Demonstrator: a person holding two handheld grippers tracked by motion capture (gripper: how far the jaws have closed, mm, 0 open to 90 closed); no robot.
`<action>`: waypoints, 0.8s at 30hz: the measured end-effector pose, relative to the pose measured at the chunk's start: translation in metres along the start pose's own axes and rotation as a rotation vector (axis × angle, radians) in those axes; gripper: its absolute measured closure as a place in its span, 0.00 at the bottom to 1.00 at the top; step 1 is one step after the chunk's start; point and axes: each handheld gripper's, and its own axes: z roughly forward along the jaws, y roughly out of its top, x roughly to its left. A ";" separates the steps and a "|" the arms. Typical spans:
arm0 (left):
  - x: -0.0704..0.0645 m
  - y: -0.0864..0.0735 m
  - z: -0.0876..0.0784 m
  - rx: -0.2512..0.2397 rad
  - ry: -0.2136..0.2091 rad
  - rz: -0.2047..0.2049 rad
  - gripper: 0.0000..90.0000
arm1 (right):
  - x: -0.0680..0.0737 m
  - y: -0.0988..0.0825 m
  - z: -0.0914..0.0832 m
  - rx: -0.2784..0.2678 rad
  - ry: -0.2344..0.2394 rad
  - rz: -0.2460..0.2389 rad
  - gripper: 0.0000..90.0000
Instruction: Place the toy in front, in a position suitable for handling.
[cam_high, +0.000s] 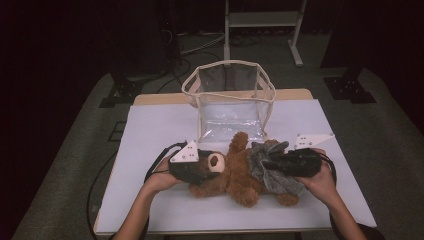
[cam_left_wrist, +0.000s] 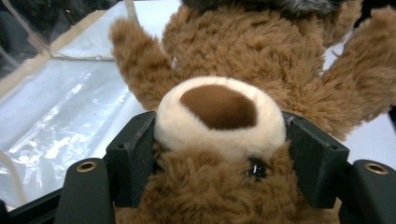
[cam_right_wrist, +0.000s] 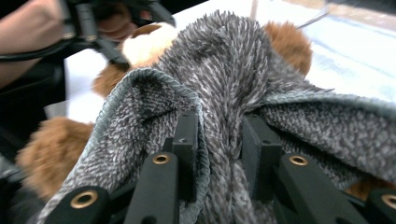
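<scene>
A brown teddy bear (cam_high: 235, 175) lies on its back on the white table (cam_high: 150, 135), head to the left. My left gripper (cam_high: 212, 167) grips its head: in the left gripper view the black jaws press on both sides of the cream muzzle (cam_left_wrist: 219, 107). A grey knitted cloth (cam_high: 260, 162) drapes over the bear's lower body. My right gripper (cam_high: 270, 164) is shut on a bunched fold of that cloth (cam_right_wrist: 224, 70), pinched between its jaws (cam_right_wrist: 219, 135). The right gripper view also has the bear's muzzle (cam_right_wrist: 149, 44) beyond the cloth.
A clear plastic bag with beige trim (cam_high: 227, 65) stands open just behind the bear, at the table's back centre. A metal stand (cam_high: 262, 20) and cables are on the floor beyond. White tabletop lies free to the left, right and front.
</scene>
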 end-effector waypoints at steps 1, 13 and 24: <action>-0.001 0.000 -0.001 0.000 0.004 -0.003 0.34 | 0.000 -0.003 -0.006 0.011 0.021 -0.001 0.78; -0.004 -0.001 0.000 -0.001 0.031 -0.023 0.27 | -0.012 -0.012 -0.036 0.121 0.101 -0.016 0.73; -0.007 0.000 0.002 0.007 0.023 -0.011 0.26 | 0.005 -0.002 -0.017 -0.017 0.039 -0.095 0.49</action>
